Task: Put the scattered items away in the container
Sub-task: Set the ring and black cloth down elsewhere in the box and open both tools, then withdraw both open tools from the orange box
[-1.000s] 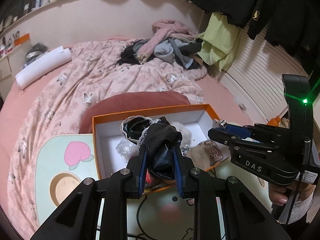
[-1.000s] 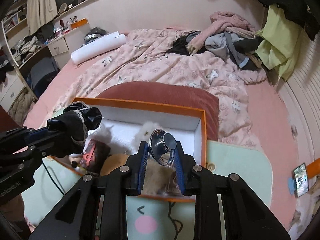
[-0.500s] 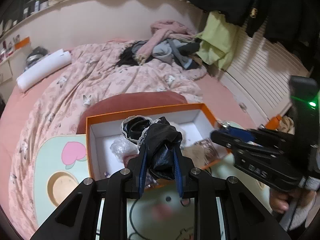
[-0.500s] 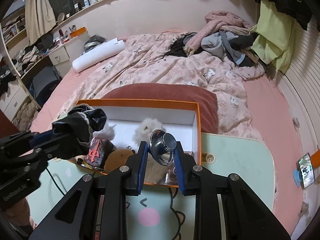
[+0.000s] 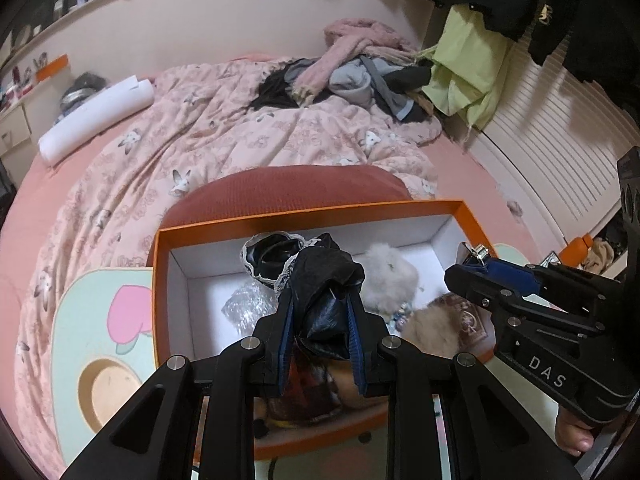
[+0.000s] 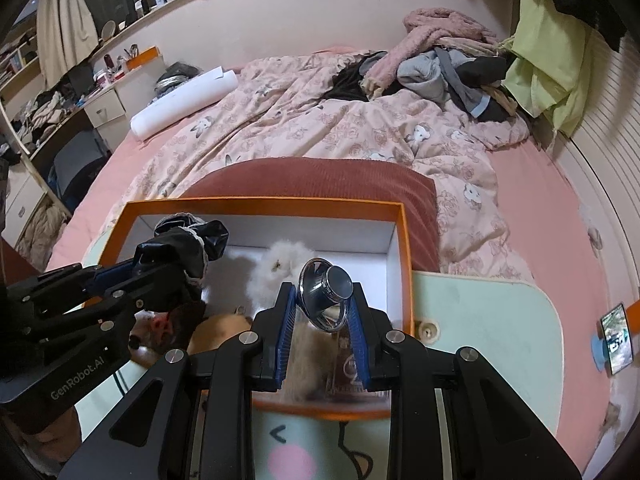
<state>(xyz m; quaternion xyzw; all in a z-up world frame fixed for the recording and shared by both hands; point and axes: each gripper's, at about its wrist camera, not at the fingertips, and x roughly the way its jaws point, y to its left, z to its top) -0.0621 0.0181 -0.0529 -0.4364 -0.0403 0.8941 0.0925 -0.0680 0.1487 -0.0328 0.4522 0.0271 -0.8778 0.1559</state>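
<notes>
Beyond you lies a bed with a pink floral quilt point(image 6: 320, 128). On it rest a clothes heap point(image 6: 436, 64) and a white paper roll point(image 6: 182, 98).

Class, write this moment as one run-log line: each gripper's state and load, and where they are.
left gripper: shut on black cloth | right gripper: shut on shiny metal piece | both over orange box
</notes>
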